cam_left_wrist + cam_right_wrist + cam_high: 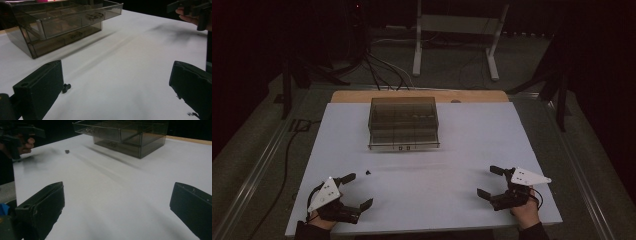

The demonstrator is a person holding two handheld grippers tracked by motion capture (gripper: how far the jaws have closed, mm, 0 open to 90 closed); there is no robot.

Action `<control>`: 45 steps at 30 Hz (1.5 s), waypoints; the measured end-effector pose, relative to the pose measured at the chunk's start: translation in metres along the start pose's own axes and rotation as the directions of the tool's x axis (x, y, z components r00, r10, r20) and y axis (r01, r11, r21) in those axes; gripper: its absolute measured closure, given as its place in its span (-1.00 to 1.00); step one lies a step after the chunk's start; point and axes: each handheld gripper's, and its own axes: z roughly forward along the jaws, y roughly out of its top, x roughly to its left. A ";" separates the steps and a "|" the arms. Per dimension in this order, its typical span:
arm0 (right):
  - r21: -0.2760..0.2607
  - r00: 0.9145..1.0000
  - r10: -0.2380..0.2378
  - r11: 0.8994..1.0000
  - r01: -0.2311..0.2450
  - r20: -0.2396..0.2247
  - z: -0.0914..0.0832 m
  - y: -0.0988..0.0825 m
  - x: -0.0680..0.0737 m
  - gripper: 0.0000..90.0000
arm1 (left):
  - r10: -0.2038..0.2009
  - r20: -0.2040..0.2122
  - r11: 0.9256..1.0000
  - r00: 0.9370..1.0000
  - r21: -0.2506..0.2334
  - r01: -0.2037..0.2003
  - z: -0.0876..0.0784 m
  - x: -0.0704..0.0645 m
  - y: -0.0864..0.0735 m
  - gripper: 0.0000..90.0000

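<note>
A smoky clear plastic drawer box [403, 123] stands at the far middle of the white table [462, 135]; its upper drawer [75, 18] is pulled partly out, with small dark parts inside. A tiny black part [368, 173] lies on the table near my left gripper [357, 190], close beside one of its jaws [66, 87]. That gripper rests open at the near left, nothing between its jaws. My right gripper [490, 182] rests open at the near right, also holding nothing. The drawer box [125, 135] and the black part [67, 151] are far ahead of it.
A wooden strip [419, 95] edges the table's far side. Beyond it are a white stand's legs [452, 45] and cables [382, 70] on the dark floor. A cable [287, 150] runs along the table's left side.
</note>
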 end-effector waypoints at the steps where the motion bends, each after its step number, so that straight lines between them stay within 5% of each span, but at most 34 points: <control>1: 0.000 1.000 0.000 1.000 0.000 0.000 0.000 0.000 0.000 -1.00 | 0.000 0.000 1.000 1.000 0.000 0.000 0.000 0.000 0.000 -0.99; 13: -0.011 0.999 0.033 0.999 -0.034 -0.017 -0.001 0.000 0.001 -1.00 | -0.004 -0.007 1.000 1.000 0.027 0.004 0.003 0.000 -0.001 -0.99; 21: -0.005 1.000 0.009 1.000 -0.009 -0.024 0.001 0.002 0.005 -1.00 | 0.001 -0.001 0.999 1.000 0.032 -0.001 0.002 0.000 -0.001 -0.99; 45: -0.036 0.999 0.019 0.999 -0.020 -0.038 -0.003 0.004 0.008 -1.00 | 0.036 0.090 0.994 0.995 0.096 -0.045 0.010 -0.016 0.009 -0.99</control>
